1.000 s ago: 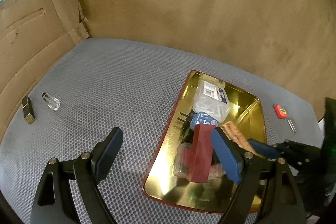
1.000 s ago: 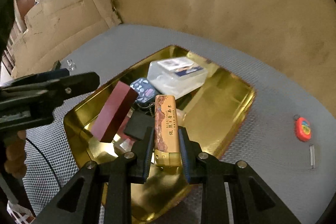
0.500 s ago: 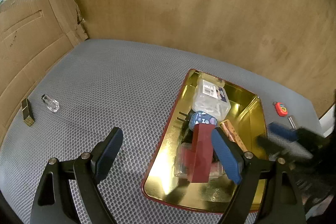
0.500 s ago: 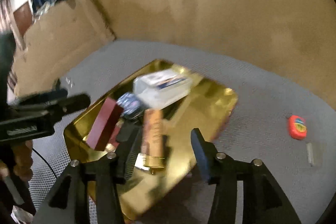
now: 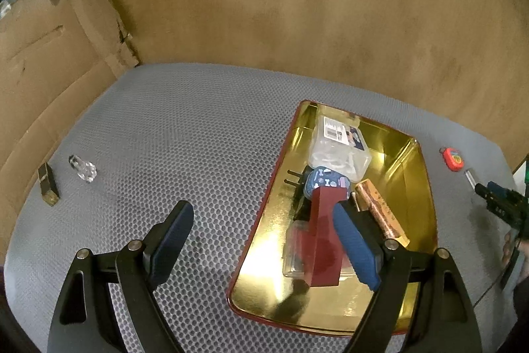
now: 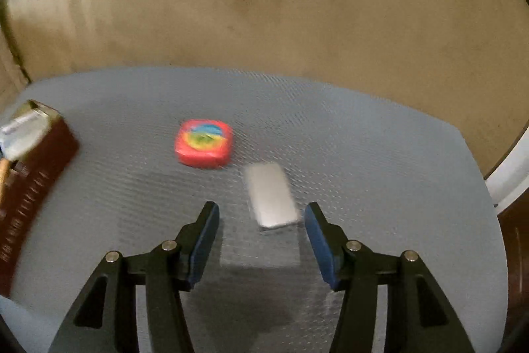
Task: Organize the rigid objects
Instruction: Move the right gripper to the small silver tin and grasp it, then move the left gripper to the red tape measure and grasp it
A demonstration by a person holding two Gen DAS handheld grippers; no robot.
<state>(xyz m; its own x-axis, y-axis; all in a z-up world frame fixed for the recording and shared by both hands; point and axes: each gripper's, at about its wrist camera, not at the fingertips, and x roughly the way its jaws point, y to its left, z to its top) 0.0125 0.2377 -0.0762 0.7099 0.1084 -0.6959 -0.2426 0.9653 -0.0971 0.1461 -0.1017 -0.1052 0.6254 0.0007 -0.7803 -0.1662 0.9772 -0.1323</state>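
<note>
Gold gleams from the rectangular metal tray on the grey honeycomb mat, and it holds a clear plastic box, a dark red block and a brown patterned stick. The left gripper hangs over the tray's near-left edge, fingers wide apart and empty. The right gripper hovers with its jaws spread just before a flat silver bar, with a red square tape measure just beyond it, both blurred.

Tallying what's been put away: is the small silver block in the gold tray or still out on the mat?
Out. The silver block lies on the grey mat, beside the red tape measure.
</note>
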